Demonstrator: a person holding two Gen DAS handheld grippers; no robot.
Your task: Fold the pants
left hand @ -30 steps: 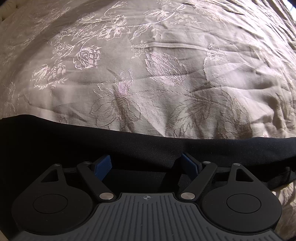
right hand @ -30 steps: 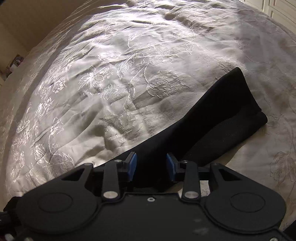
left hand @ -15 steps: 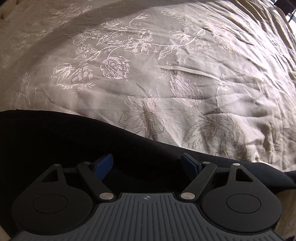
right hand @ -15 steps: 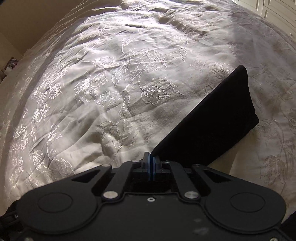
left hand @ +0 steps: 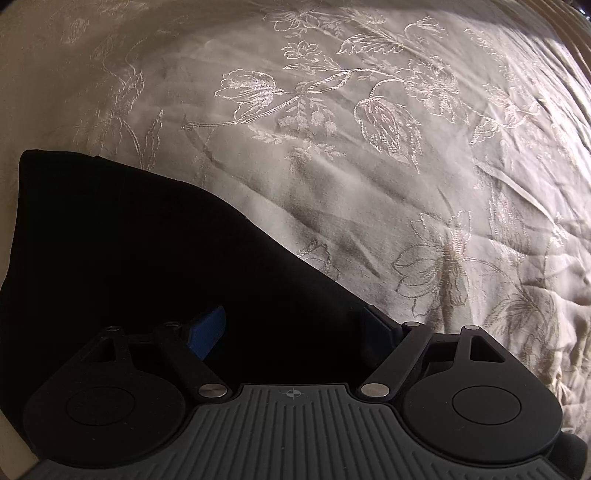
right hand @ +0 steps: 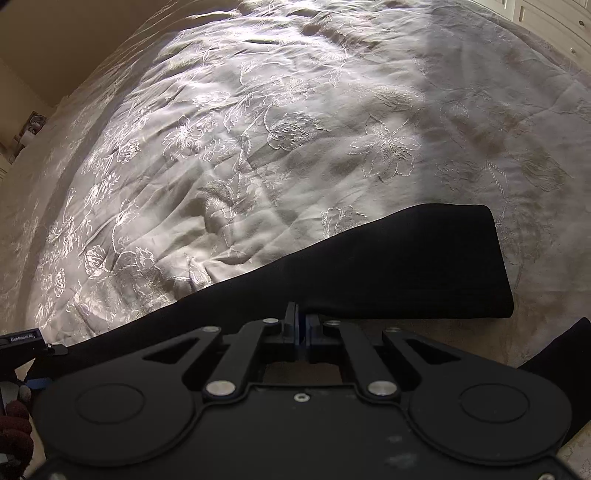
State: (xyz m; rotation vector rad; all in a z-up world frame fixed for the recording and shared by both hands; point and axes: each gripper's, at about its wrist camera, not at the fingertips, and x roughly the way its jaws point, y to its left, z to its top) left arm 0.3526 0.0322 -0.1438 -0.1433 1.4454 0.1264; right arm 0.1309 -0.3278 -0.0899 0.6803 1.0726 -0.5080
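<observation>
One pair of black pants (right hand: 388, 258) lies stretched across a pale bedspread (right hand: 258, 129) embroidered with flowers, its squared-off end resting flat toward the right of the right wrist view while the rest of the dark cloth runs back under the tool and off to the left; a further dark flap shows at the lower right edge. At the near edge of the fabric the right gripper (right hand: 301, 326) has its blue pads pressed together on a fold of the pants. In the left wrist view the same dark cloth (left hand: 129, 251) fills the lower left, its edge slanting down to the right over the bedspread (left hand: 369, 147), and the left gripper (left hand: 291, 328) sits over it with jaws spread wide, one blue fingertip (left hand: 208, 330) lit against the black. Sunlight falls in patches on the rumpled cover, and pale cabinet fronts (right hand: 554, 22) show at the far right corner
</observation>
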